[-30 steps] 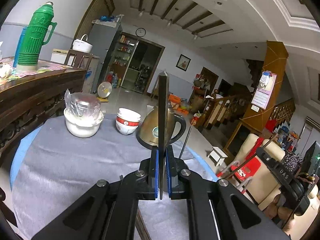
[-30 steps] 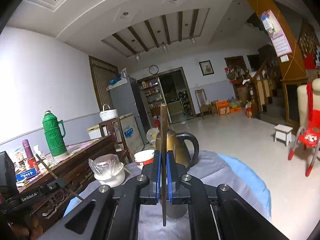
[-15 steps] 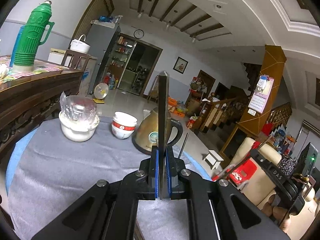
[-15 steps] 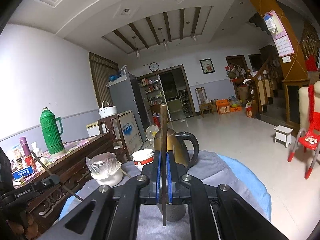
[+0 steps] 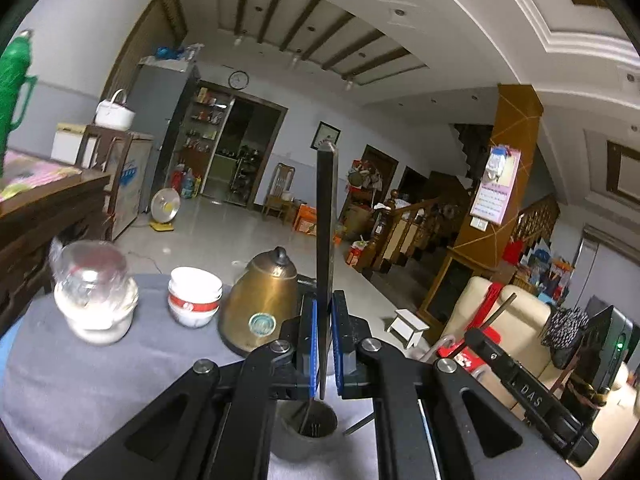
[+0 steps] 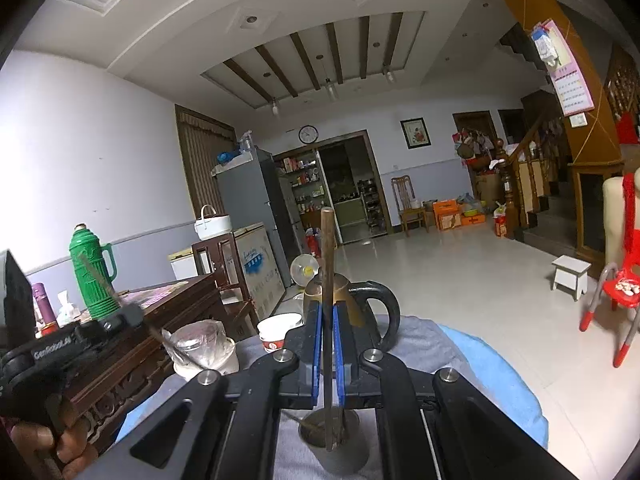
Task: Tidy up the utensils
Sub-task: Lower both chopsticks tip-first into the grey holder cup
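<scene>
Left hand-held gripper (image 5: 324, 344) clamps a flat dark utensil (image 5: 326, 240) upright above the grey cup (image 5: 308, 432) on the table (image 5: 100, 380); right hand-held gripper (image 6: 327, 354) clamps a chopstick (image 6: 328, 280), tip apparently just entering the cup; both insertions remain unfinished.

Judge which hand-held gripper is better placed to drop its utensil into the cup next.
Right, probably. The right hand-held gripper holds its chopstick upright with the tip already inside the cup. The left hand-held gripper holds its utensil with the tip above the rim.
</scene>
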The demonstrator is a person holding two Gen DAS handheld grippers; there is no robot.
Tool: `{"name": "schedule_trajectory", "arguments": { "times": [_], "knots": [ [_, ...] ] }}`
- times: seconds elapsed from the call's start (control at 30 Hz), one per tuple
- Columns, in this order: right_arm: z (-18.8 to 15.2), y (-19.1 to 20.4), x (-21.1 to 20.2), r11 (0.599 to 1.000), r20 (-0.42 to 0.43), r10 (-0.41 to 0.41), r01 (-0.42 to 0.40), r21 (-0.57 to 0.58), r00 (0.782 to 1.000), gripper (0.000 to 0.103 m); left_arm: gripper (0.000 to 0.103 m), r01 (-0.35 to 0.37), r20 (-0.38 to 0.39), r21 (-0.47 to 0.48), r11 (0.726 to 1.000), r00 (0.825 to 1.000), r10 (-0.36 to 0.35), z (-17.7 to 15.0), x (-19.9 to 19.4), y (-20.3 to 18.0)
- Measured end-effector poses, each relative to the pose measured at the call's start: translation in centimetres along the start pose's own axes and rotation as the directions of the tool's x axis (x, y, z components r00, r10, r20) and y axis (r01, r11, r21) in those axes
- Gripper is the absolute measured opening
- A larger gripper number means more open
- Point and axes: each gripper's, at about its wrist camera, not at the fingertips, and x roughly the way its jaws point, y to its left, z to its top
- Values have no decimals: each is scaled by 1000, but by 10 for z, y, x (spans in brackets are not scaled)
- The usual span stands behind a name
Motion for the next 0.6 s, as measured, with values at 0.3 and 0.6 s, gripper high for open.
{"name": "schedule_trajectory", "arguments": {
  "times": [0.3, 0.6],
  "knots": [
    [-16, -13, 57, 1000, -74, -15, 14, -11, 997, 6, 7, -55, -146, 34, 998, 988, 59, -28, 70, 0],
    [-42, -25, 85, 1000, -176, -26, 24, -13, 984, 6, 7, -90, -273, 65, 994, 956, 105, -52, 111, 2]
  ]
}}
